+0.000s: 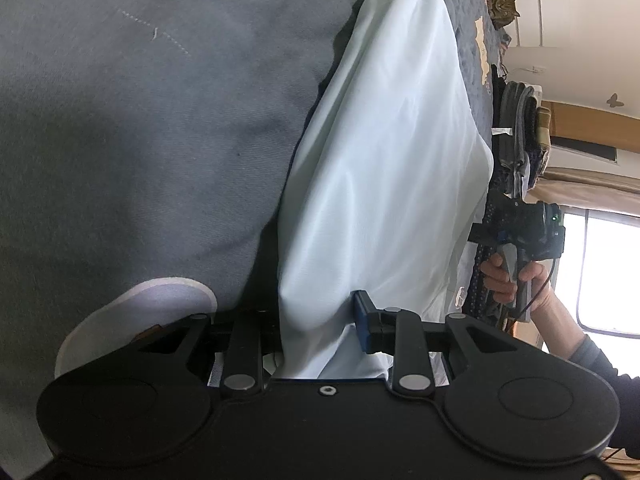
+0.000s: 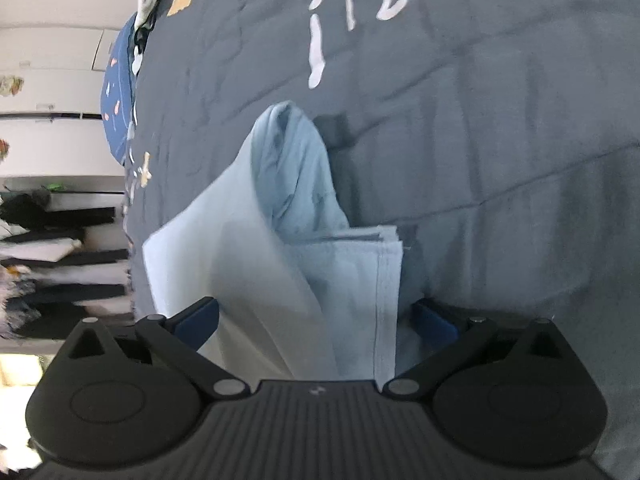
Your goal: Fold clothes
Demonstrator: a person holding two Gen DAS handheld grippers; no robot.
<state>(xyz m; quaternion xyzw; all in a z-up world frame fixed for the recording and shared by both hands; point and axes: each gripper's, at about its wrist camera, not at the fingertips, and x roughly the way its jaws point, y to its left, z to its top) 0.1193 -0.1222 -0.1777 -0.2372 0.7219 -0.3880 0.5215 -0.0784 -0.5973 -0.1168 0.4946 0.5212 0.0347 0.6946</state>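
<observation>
While the left gripper (image 1: 316,320) pinches a gathered fold of the pale blue garment (image 1: 384,168), its jaws drawn close on the cloth, the right gripper (image 2: 316,320) stands with jaws spread wide, the cloth passing loose between its fingers (image 2: 434,320) and no pad pressing on it. Item: one garment, thin and slippery-looking, part folded. Location: on the grey quilt (image 2: 500,140), below the white lettering (image 2: 352,20) printed on it; one end lies on the quilt as a flat stack of layered edges beside a rounded hump of bunched cloth, the other end rises off the quilt to the left gripper. Adjacent: grey fabric (image 1: 140,120) to the left of the garment in the left wrist view, a white shoe (image 1: 132,316) below it; hanging clothes (image 2: 60,264) beyond the quilt edge. Step in hand, as judged: the right side has let go of a placed fold and the left side has its end yet to lay. Handling notes: keep the left pinch firm until its fold meets the stack, since such cloth probably slides; lower it onto the flat layers edge to edge, not onto the hump; draw the right gripper back clear of the cloth, as a spread finger could snag the top layer and drag the stack askew; flatten the hump before any further fold.
</observation>
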